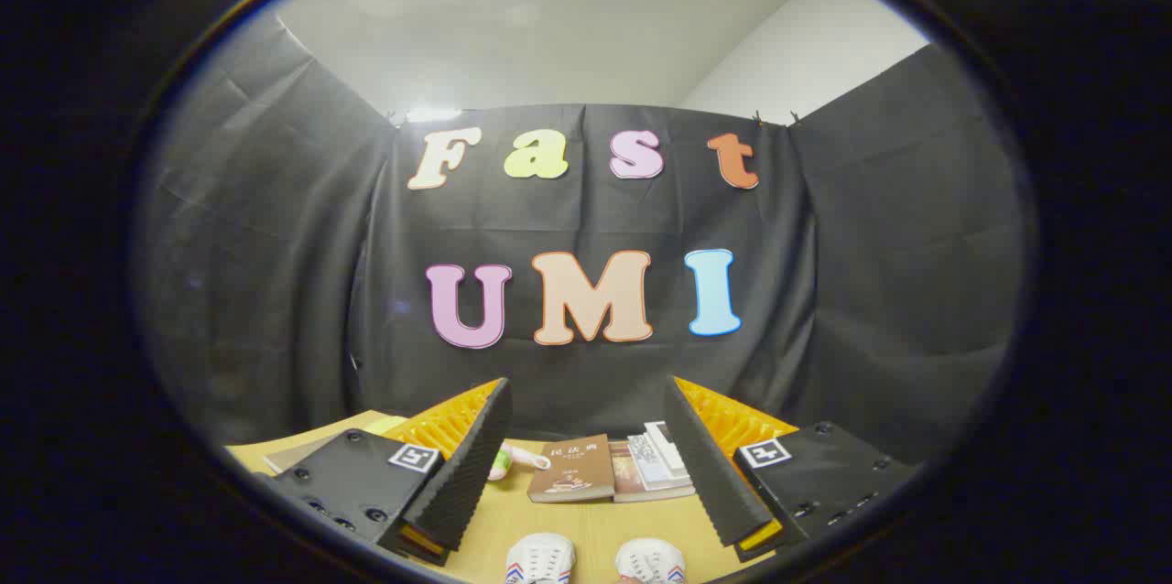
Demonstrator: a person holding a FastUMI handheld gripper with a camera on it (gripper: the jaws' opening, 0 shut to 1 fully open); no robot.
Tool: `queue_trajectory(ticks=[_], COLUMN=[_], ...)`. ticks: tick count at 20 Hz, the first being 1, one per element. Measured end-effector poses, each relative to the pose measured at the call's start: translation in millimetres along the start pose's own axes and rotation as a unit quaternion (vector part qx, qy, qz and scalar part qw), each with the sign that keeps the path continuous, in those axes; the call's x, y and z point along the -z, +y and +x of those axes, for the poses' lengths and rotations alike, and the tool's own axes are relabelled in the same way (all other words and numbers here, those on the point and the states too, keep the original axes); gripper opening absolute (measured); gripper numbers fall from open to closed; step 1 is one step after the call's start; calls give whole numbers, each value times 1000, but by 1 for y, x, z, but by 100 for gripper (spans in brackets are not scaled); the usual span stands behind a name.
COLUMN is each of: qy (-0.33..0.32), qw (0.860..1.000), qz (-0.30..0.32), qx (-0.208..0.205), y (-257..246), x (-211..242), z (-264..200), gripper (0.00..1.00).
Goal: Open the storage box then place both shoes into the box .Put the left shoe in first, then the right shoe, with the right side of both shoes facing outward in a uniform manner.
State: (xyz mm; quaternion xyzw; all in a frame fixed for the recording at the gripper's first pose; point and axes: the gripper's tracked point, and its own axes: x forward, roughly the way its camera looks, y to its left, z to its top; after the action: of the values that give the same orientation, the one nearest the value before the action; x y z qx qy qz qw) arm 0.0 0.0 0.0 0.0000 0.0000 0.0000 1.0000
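Two white shoes with red and blue stripes lie side by side on the wooden table, toes pointing away from me: the left one [540,558] and the right one [650,560], both low between my fingers and partly cut off. My gripper [586,410] is held well above the table, open wide, with nothing between its fingers [472,460]. The shoes lie below the fingertips, not touched by them.
Beyond the shoes, near the cloth wall, lie a brown book [574,470] and a stack of other books [652,465]. A small pale object with green [508,460] peeks out beside the left finger. The wooden table [600,524] runs up to the wall.
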Motion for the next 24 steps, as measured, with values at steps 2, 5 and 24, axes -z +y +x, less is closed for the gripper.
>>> queue_trajectory(ticks=[2, 5, 24], qy=[-5, -9, 2], qw=[1000, 1000, 999], qz=[-7, -14, 8], qx=[0, 2, -42], y=[-1, -3, 24], x=[-3, -5, 22], z=[-3, -8, -20], gripper=[100, 100, 100])
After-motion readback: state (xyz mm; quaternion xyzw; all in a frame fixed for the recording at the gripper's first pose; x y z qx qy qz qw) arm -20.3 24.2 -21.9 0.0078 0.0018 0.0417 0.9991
